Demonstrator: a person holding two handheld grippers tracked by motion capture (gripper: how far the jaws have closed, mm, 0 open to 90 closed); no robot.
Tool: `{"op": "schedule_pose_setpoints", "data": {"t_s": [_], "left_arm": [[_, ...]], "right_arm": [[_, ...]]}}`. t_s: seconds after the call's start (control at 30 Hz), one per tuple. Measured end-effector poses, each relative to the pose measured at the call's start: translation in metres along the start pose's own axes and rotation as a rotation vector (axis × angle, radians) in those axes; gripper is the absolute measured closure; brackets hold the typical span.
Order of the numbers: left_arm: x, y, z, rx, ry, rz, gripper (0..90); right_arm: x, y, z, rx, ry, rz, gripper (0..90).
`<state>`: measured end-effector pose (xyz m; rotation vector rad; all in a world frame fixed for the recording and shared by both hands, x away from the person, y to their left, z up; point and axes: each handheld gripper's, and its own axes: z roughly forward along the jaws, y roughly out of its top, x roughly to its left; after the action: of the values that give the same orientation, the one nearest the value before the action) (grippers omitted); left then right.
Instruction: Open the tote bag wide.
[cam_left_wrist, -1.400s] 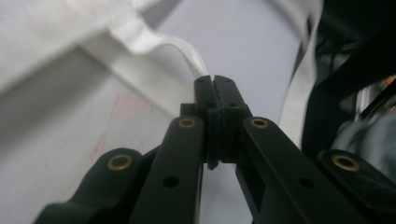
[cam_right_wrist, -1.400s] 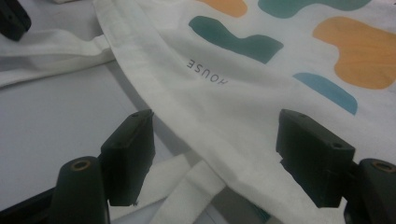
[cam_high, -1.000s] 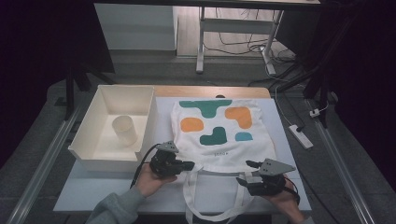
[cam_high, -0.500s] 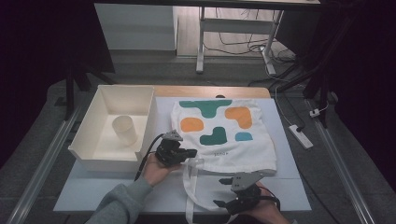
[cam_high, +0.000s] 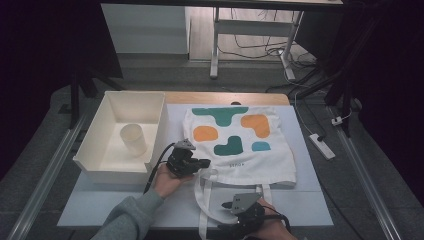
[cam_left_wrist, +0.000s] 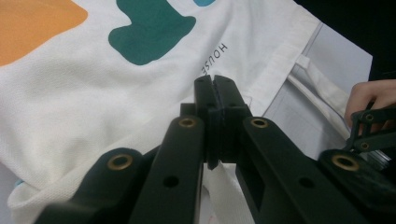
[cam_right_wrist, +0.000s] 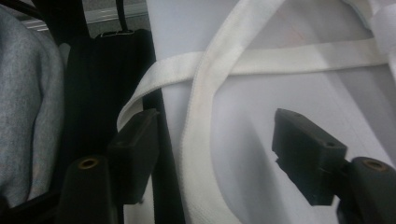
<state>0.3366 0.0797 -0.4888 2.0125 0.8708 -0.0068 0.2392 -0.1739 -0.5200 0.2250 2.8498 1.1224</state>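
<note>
A white tote bag (cam_high: 235, 142) with teal and orange shapes lies flat on the table. Its long white straps (cam_high: 200, 200) loop toward the front edge. My left gripper (cam_high: 204, 163) sits at the bag's near left corner. Its jaws are shut (cam_left_wrist: 215, 88), and a strap (cam_left_wrist: 222, 191) runs out from under them. My right gripper (cam_high: 225, 216) is low at the table's front edge. It is open (cam_right_wrist: 219, 140), and its jaws have just been closing with a strap (cam_right_wrist: 198, 135) lying between them, untouched by either pad.
A white bin (cam_high: 85, 160) with a paper cup (cam_high: 132, 140) in it stands at the left, close to my left hand. A power strip (cam_high: 321, 146) lies on the floor to the right. A grey sleeve (cam_right_wrist: 28, 116) sits just beyond the front edge.
My right gripper has come down and left from the bag's near right corner to the strap at the front edge. The left gripper has shifted slightly farther onto the bag's corner.
</note>
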Motion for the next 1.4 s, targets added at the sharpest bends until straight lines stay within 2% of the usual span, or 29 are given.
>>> {"op": "schedule_pose_setpoints", "data": {"t_s": [0.13,0.37,0.57,0.67,1.0,1.13,1.2,1.4], "left_arm": [[0.001,0.0,0.0,0.0,0.002,-0.001,89.1],[0.005,-0.001,0.0,0.0,0.007,-0.013,89.1],[0.006,-0.001,0.0,0.005,0.007,-0.008,89.0],[0.007,-0.001,0.0,0.003,0.01,-0.013,89.0],[0.008,-0.002,-0.002,-0.003,0.011,-0.016,88.9],[0.008,-0.003,-0.003,0.001,0.009,-0.015,88.8],[0.008,-0.003,-0.003,0.003,0.007,-0.013,88.6],[0.008,-0.004,-0.003,0.003,0.005,-0.014,88.4]], "right_arm": [[0.0,0.0,0.001,0.02,-0.023,-0.009,43.4],[-0.002,-0.002,0.001,0.056,-0.02,-0.01,57.3],[-0.005,-0.003,-0.001,0.066,-0.016,0.0,75.7],[-0.007,-0.004,-0.004,0.053,-0.02,0.007,84.7],[-0.011,-0.005,-0.009,0.048,-0.069,0.023,86.5],[-0.013,-0.001,-0.017,0.0,-0.11,0.011,86.6],[-0.016,0.0,-0.024,-0.032,-0.133,0.021,86.7],[-0.034,0.007,-0.048,-0.115,-0.245,0.041,86.7]]}}
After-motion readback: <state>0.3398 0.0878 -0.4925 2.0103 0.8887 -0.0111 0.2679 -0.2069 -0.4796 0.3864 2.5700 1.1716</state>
